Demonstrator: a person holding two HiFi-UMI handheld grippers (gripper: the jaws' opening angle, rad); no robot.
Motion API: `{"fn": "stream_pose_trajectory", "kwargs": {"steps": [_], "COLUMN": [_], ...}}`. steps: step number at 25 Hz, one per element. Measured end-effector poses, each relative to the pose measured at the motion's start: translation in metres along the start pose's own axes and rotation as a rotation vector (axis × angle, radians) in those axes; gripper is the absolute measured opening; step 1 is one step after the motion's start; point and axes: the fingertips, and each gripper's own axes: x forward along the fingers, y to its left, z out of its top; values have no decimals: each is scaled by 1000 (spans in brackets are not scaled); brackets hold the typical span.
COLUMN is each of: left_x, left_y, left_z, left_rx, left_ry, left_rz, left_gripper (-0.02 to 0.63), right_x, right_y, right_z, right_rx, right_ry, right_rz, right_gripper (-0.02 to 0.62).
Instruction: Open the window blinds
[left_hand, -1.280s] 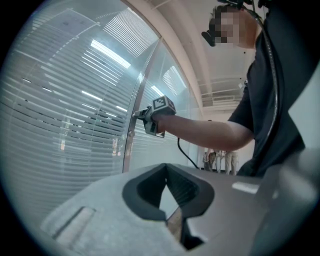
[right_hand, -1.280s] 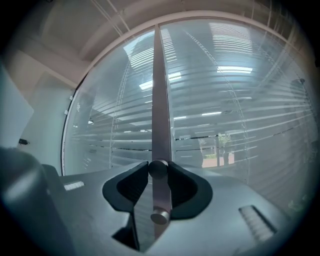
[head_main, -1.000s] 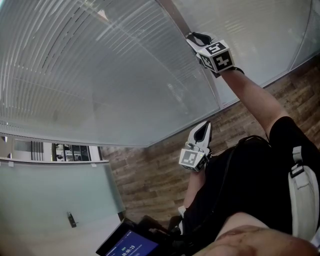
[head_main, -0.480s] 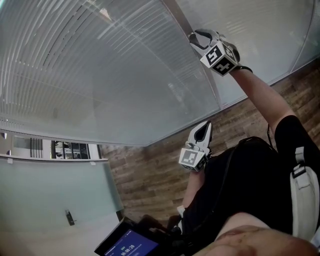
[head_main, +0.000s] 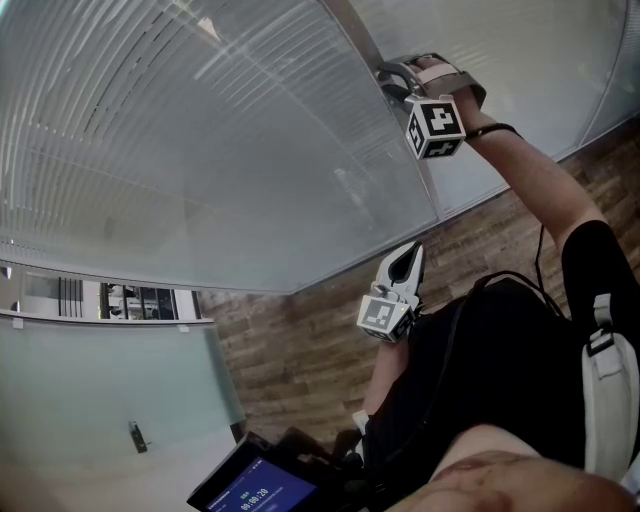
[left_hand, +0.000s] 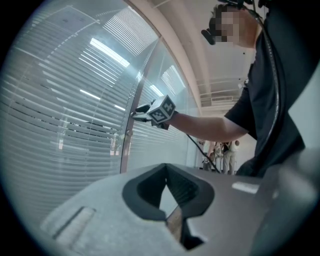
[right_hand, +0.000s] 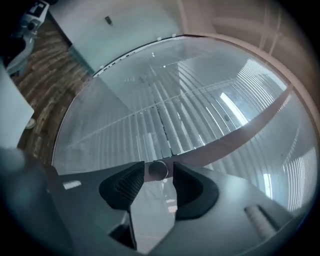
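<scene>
Slatted blinds (head_main: 200, 130) hang behind the glass wall, slats nearly flat against it in the right gripper view (right_hand: 175, 120). A small round metal knob (right_hand: 159, 170) sits on the brown window post (head_main: 405, 140). My right gripper (head_main: 390, 72) is raised to that post, and the knob lies between its fingertips (right_hand: 159, 168) with a sliver of gap on each side. The jaws are closing. The left gripper view shows this gripper (left_hand: 137, 111) from the side, against the post (left_hand: 125, 150). My left gripper (head_main: 408, 252) hangs lower near my body, tips together (left_hand: 166, 166), empty.
Wood-plank floor (head_main: 300, 340) runs along the foot of the glass. A frosted panel (head_main: 100, 400) with a small handle (head_main: 133, 432) stands at the lower left. A device with a lit screen (head_main: 255, 490) is near my legs. People (left_hand: 227, 150) stand far down the corridor.
My right gripper has rolled about its own line at the post, its marker cube swinging from facing up to facing down. Its jaws have spread wider. The left gripper has stayed put.
</scene>
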Motion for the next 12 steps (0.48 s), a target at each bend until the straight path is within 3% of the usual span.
{"fn": "stream_pose_trajectory", "kwargs": {"steps": [6, 12], "left_x": [5, 6], "left_y": [-1, 1], "left_z": [-1, -4], "left_rx": [-11, -9], "left_ry": [9, -2], "left_rz": [-6, 3], "left_gripper": [-2, -2], "right_x": [8, 11], "right_y": [5, 8], "right_z": [-4, -7], "right_rx": [-175, -234], "right_ry": [40, 49], "right_rz": [-10, -7], "right_gripper": [164, 133]}}
